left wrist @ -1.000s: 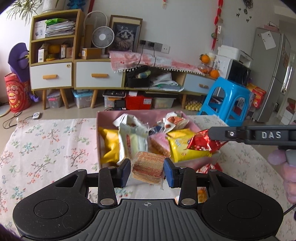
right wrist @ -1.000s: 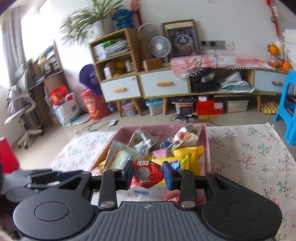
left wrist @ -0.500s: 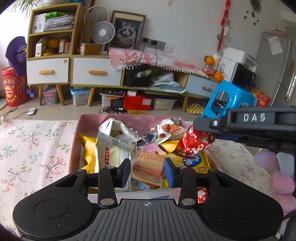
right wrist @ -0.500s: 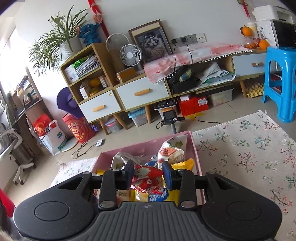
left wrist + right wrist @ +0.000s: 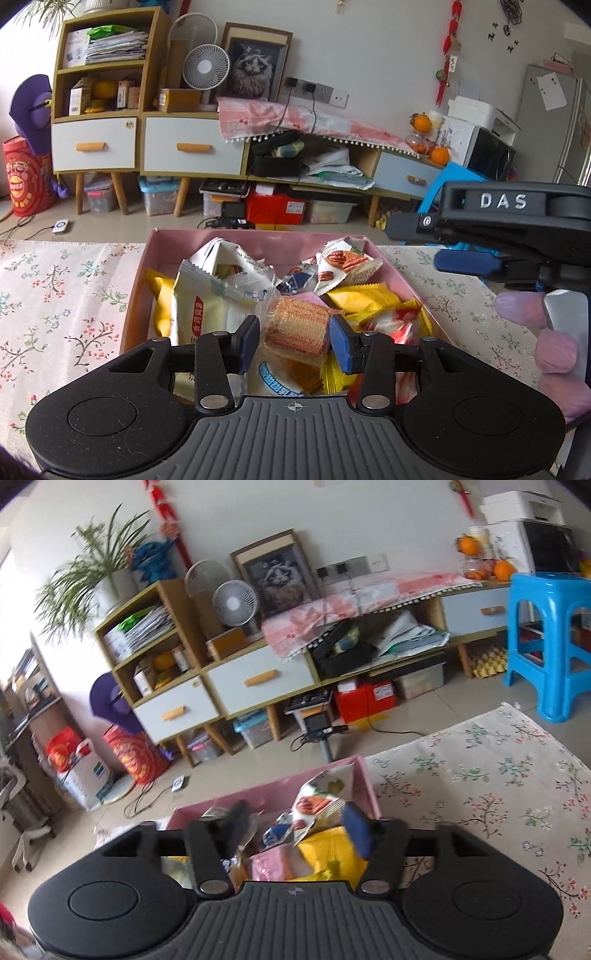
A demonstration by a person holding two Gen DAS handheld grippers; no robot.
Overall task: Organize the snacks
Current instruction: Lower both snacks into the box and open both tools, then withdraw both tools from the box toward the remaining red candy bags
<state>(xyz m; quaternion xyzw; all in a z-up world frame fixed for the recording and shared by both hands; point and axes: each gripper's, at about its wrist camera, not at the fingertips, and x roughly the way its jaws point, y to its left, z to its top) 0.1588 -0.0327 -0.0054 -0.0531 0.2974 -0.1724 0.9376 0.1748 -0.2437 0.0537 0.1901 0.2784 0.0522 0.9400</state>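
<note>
A pink box [image 5: 255, 236] full of snack packets sits on the flowered tablecloth [image 5: 62, 288]; it also shows in the right wrist view [image 5: 266, 794]. My left gripper [image 5: 294, 341] is shut on a wafer biscuit packet [image 5: 297, 325] and holds it over the box's near end. My right gripper [image 5: 299, 825] is open and empty above the box; it shows from the side in the left wrist view [image 5: 443, 240]. A red-and-white packet [image 5: 391, 325] lies in the box's near right corner among yellow packets [image 5: 365, 299].
The tablecloth [image 5: 480, 775] spreads to the right of the box. Beyond the table stand a low cabinet with drawers [image 5: 192, 147], a blue stool [image 5: 546, 642] and a tripod camera [image 5: 317, 723] on the floor.
My right gripper has opened and let go of the red packet, which now lies in the box. The left gripper has moved forward over the box with the wafer packet.
</note>
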